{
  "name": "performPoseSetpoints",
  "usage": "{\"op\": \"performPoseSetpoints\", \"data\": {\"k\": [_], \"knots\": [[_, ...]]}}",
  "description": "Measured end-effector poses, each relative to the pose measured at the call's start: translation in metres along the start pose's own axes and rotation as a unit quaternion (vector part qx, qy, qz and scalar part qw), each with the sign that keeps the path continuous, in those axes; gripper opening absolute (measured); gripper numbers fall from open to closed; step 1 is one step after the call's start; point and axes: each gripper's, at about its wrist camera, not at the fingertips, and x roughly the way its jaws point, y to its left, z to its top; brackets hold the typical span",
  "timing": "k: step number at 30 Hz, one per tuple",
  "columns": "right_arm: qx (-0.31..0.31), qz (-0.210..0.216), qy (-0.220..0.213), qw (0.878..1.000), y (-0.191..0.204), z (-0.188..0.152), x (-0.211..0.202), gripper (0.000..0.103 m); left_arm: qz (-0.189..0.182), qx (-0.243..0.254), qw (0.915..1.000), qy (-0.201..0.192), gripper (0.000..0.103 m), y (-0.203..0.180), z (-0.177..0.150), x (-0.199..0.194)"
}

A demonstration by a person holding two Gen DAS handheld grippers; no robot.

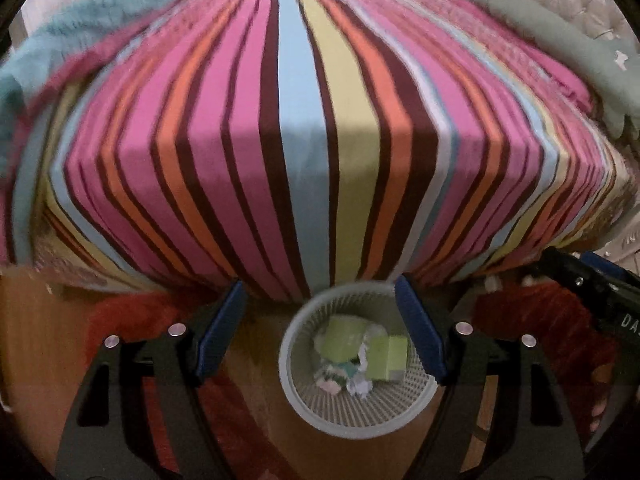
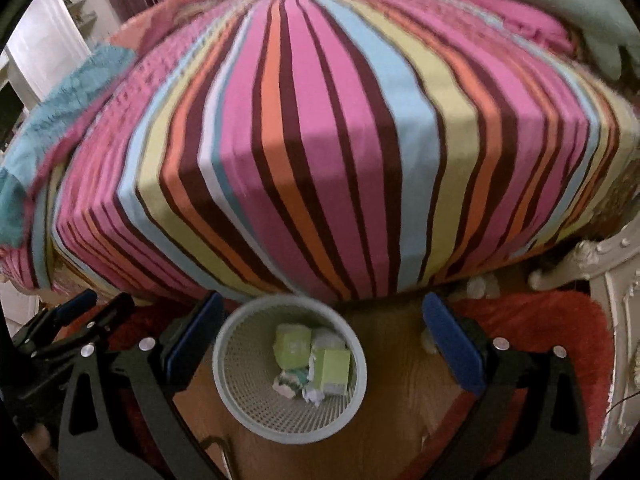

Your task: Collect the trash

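Note:
A pale mesh waste basket point(image 1: 296, 396) stands on the wooden floor at the foot of a striped bed; it also shows in the right wrist view point(image 2: 240, 396). Inside lie green cartons point(image 1: 390, 358) point(image 2: 334, 370) and crumpled paper point(image 1: 360, 386) point(image 2: 314, 394). My left gripper point(image 1: 322, 332) is open and empty, hovering above the basket. My right gripper point(image 2: 320, 344) is open and empty, also above the basket. Each gripper shows at the edge of the other's view, the right one point(image 1: 592, 292) and the left one point(image 2: 64, 332).
The bed point(image 1: 320, 140) with a pink, brown, blue and yellow striped cover fills the upper view. A red shaggy rug point(image 2: 552, 332) lies on the floor beside the basket. A teal blanket point(image 1: 80, 28) and grey-green pillow point(image 1: 552, 36) lie on the bed. White carved furniture point(image 2: 612, 280) stands at right.

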Motion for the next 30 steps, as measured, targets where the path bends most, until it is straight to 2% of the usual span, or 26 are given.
{"op": "performPoseSetpoints", "data": {"k": [7, 11, 17, 20, 24, 30], "knots": [[-0.006, 0.005, -0.059, 0.998, 0.003, 0.011, -0.037, 0.096, 0.004, 0.015, 0.9968, -0.078, 0.075, -0.008, 0.021, -0.055], [-0.012, -0.001, -0.097, 0.995, 0.006, 0.019, -0.064, 0.096, 0.002, 0.015, 0.9940, -0.108, 0.075, -0.009, 0.034, -0.077], [-0.022, -0.005, -0.124, 0.992, 0.011, 0.032, -0.083, 0.096, -0.008, 0.015, 0.9895, -0.143, 0.075, -0.011, 0.054, -0.106], [-0.027, -0.008, -0.127, 0.991, 0.015, 0.038, -0.085, 0.096, -0.018, 0.011, 0.9879, -0.154, 0.087, -0.011, 0.061, -0.114], [-0.027, -0.016, -0.129, 0.991, 0.017, 0.041, -0.085, 0.096, -0.040, -0.002, 0.9861, -0.161, 0.087, -0.008, 0.066, -0.120], [-0.027, -0.017, -0.136, 0.990, 0.018, 0.044, -0.090, 0.096, -0.031, 0.006, 0.9867, -0.159, 0.087, -0.013, 0.070, -0.122]]}}
